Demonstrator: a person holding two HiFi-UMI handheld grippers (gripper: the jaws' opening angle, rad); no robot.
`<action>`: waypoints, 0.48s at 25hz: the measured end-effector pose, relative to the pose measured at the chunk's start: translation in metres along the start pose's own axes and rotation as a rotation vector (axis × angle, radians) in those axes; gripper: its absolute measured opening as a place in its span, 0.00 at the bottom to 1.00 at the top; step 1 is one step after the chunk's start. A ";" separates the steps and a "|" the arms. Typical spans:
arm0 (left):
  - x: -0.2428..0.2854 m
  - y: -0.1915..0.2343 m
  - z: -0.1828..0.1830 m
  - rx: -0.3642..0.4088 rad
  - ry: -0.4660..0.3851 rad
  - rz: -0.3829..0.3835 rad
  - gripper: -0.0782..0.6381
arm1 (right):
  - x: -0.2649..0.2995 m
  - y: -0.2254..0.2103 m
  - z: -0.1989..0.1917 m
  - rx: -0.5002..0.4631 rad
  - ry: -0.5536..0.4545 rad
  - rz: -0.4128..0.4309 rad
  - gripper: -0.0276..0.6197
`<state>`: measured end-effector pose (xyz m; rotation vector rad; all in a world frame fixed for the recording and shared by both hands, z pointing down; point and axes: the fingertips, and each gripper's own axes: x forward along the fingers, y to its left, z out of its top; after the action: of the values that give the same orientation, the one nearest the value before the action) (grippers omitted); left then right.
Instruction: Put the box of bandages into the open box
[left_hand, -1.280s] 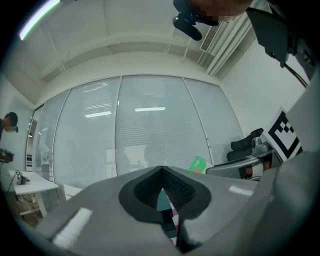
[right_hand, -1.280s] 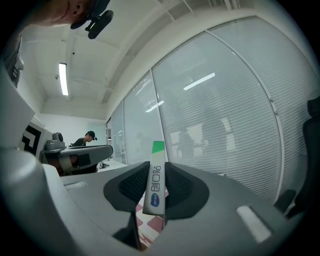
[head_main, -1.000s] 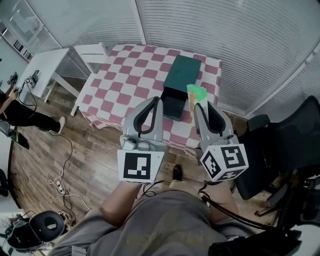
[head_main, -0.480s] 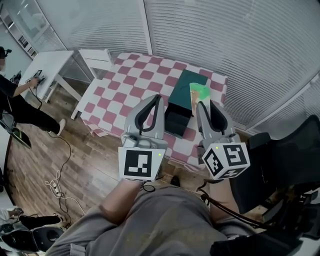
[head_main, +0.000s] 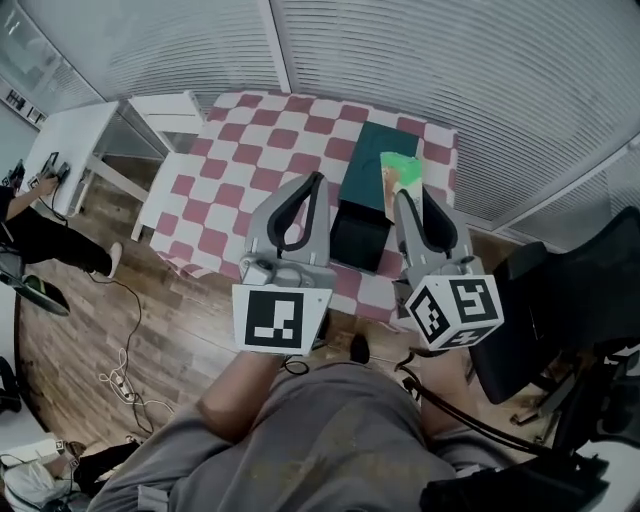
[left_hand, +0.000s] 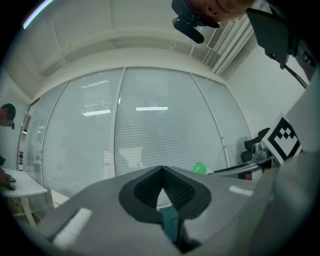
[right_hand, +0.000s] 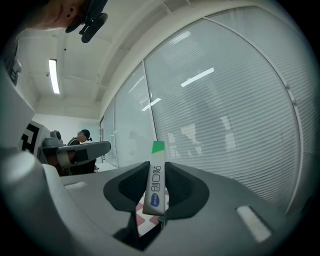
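Note:
A dark green open box (head_main: 368, 180) lies on the red-and-white checked table (head_main: 240, 180), its dark open end toward me. My right gripper (head_main: 408, 198) is shut on the box of bandages (head_main: 398, 178), a flat green-and-white pack held upright just right of the open box. In the right gripper view the box of bandages (right_hand: 155, 182) stands edge-on between the two jaws, which press on both its sides. My left gripper (head_main: 312, 182) hovers left of the open box with its jaws closed together and nothing in them; a sliver of the open box (left_hand: 169, 222) shows below its tips.
A white side table (head_main: 75, 135) stands left of the checked table. A black office chair (head_main: 560, 300) is at the right. A person (head_main: 35, 235) stands at the far left. Cables (head_main: 120, 375) lie on the wooden floor. Blinds cover the far wall.
The view has shifted a little; the table and open box sit slightly higher in the frame. Both grippers keep their pose, the right still holding the pack.

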<state>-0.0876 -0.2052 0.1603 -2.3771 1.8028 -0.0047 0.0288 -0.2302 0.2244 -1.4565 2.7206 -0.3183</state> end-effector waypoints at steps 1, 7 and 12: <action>0.003 0.002 -0.005 -0.010 0.009 -0.006 0.11 | 0.003 -0.001 -0.006 0.006 0.013 -0.008 0.23; 0.014 0.012 -0.043 -0.078 0.080 -0.044 0.11 | 0.016 -0.007 -0.049 0.050 0.107 -0.063 0.23; 0.024 0.014 -0.086 -0.108 0.147 -0.074 0.11 | 0.028 -0.014 -0.093 0.096 0.164 -0.087 0.23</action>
<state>-0.1025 -0.2422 0.2417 -2.5802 1.8193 -0.0961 0.0119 -0.2457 0.3200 -1.5924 2.7244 -0.5889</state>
